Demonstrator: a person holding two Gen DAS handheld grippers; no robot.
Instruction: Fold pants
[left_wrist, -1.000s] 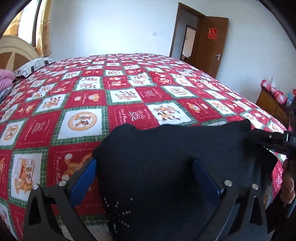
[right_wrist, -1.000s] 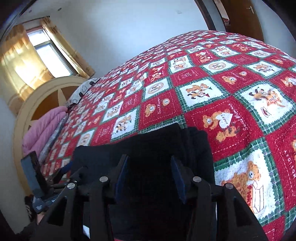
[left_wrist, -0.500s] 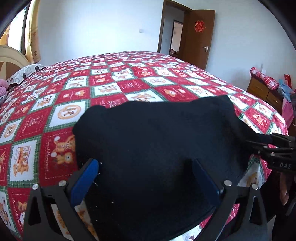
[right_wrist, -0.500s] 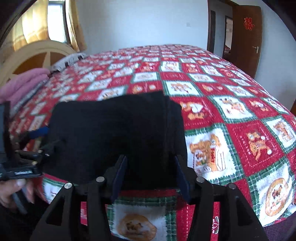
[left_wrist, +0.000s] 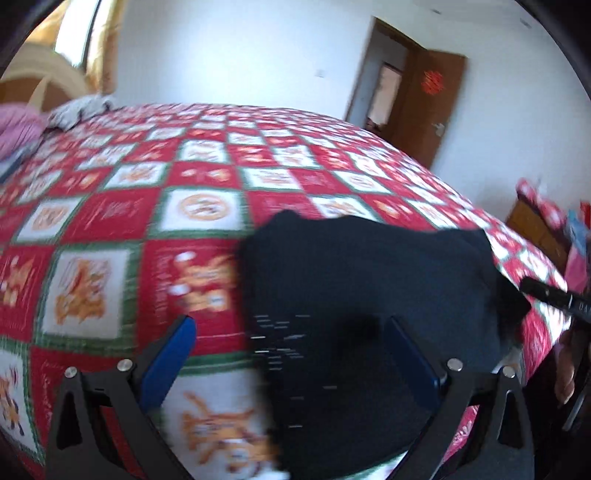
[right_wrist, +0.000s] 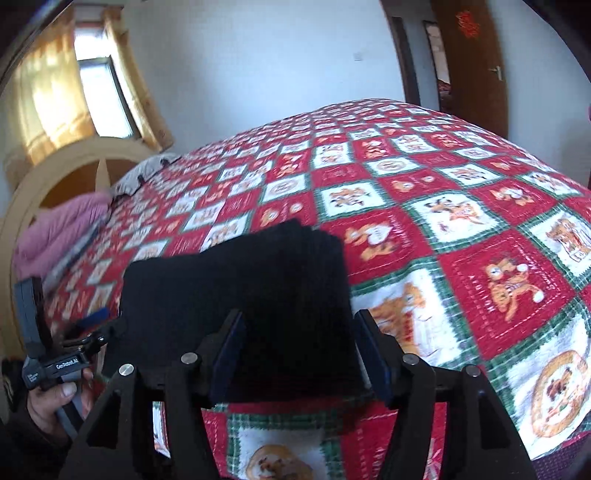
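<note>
Item one: black pants (left_wrist: 369, 295), folded into a compact stack, lying near the foot edge of the bed; in the right wrist view they (right_wrist: 240, 295) sit at lower centre of the frame, layered edges showing along their right side.

Item two: our left hand-held gripper (left_wrist: 291, 362), blue pads spread wide, the right pad over the dark cloth and the left pad over the quilt; we see nothing clamped between them.

Item three: our right hand-held gripper (right_wrist: 299, 354), jaws parted about the near edge of the stack; whether the pads press the cloth we cannot tell.

Item four: red, white and green patchwork quilt (right_wrist: 480, 229) covering the bed.

Item five: pink bedding (right_wrist: 59, 229) at left, beside the wooden headboard (right_wrist: 66, 177).

Item six: brown door (left_wrist: 424, 107), upper right.
</note>
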